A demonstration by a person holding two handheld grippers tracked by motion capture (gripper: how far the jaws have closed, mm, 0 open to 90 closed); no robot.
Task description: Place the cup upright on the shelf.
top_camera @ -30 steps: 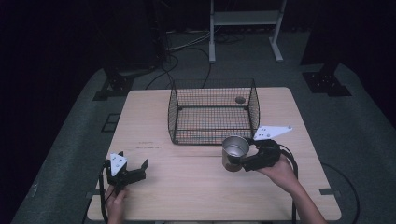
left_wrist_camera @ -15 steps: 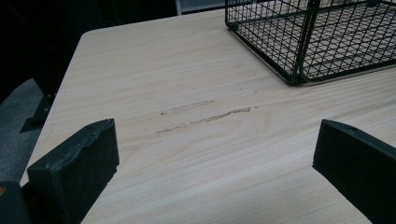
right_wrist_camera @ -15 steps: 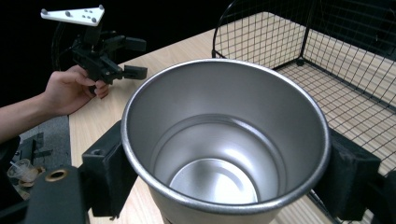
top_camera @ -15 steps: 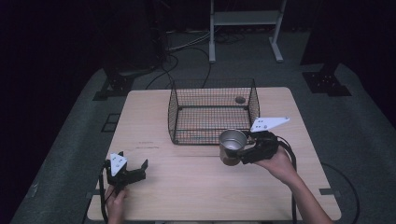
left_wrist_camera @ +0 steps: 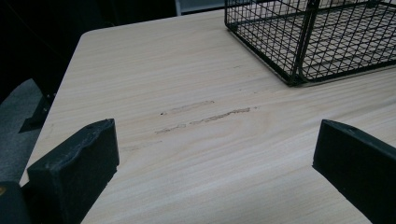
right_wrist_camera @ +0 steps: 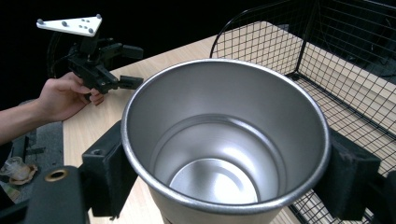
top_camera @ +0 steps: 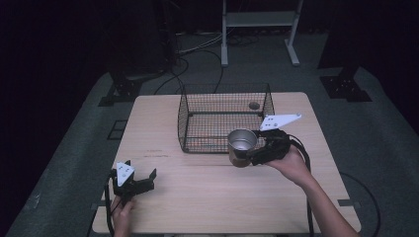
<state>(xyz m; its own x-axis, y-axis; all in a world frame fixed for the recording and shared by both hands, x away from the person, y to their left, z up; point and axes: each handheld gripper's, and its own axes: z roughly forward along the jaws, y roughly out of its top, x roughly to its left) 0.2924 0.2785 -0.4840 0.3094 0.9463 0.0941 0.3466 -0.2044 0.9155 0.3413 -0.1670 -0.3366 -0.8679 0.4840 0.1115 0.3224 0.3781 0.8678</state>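
1. Your right gripper (top_camera: 250, 157) pinches the steel cup (top_camera: 241, 146) by its sides, lifted just near of the wire basket (top_camera: 223, 118).
2. Cup looks light, rigid, slick; hold below the rim.
3. Left gripper (top_camera: 143, 177) rests spread, empty.

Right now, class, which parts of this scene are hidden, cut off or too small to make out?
- Steel cup: its base and lower wall are cut off by the bottom edge of the right gripper view.
- Small round thing behind the wire basket: too small in the high view to identify.
- Left claw: its body lies below the left gripper view's edge.
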